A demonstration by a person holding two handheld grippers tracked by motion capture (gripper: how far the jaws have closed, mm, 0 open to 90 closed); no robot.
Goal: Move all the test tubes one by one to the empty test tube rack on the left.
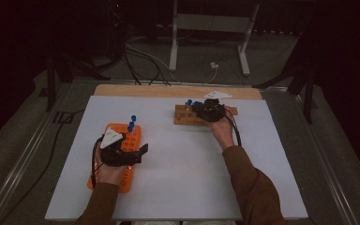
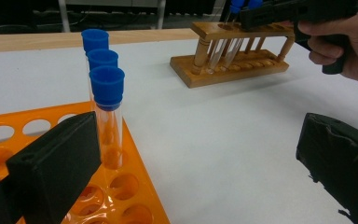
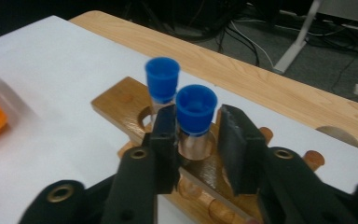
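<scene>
Jaws on the right gripper (image 3: 193, 149) are sitting around a blue-capped tube (image 3: 195, 122) in the wooden rack (image 3: 121, 105) with a gap on one side, while the left gripper (image 2: 191, 163) is hanging wide open, so a loose squeeze could be letting the tube slip or tipping its neighbour

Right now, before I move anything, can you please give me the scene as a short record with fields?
Surface: white table
Wooden rack: two blue-capped tubes stand in it
Orange rack: three blue-capped tubes in a row
Right gripper: jaws on both sides of the nearer tube; whether both pads press it, I cannot tell
Left gripper: over the orange rack, jaws wide open, nothing held
</scene>
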